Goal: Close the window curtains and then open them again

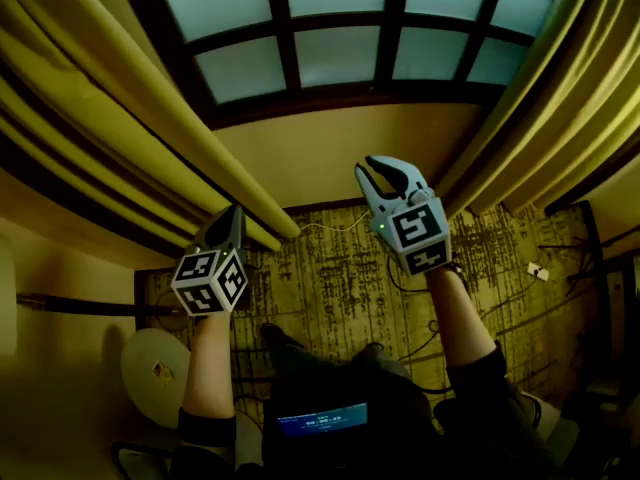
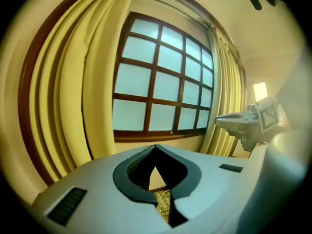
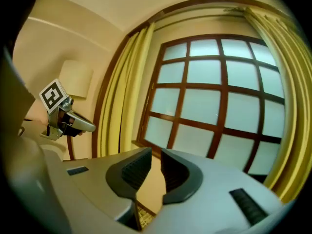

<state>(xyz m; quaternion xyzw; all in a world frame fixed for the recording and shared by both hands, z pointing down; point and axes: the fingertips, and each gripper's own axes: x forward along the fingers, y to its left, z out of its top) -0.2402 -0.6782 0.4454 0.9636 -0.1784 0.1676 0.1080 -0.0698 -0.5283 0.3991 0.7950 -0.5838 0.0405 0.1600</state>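
- Two yellow curtains, the left curtain [image 1: 120,118] and the right curtain [image 1: 545,88], hang in pleats, gathered at either side of the window [image 1: 340,28]; its dark-framed frosted panes are uncovered
- The left gripper [image 1: 233,216] has its jaws together, with nothing between them
- The right gripper [image 1: 378,175] shows a narrow, empty gap
- Neither gripper touches a curtain
- Black-and-white square markers cover each gripper's cube; print on the lit screen [image 1: 322,420] is too small to read

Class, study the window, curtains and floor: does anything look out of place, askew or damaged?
Only loose cables straggling over the patterned carpet below the window. Both curtains hang gathered at the sides, and no pane looks broken.
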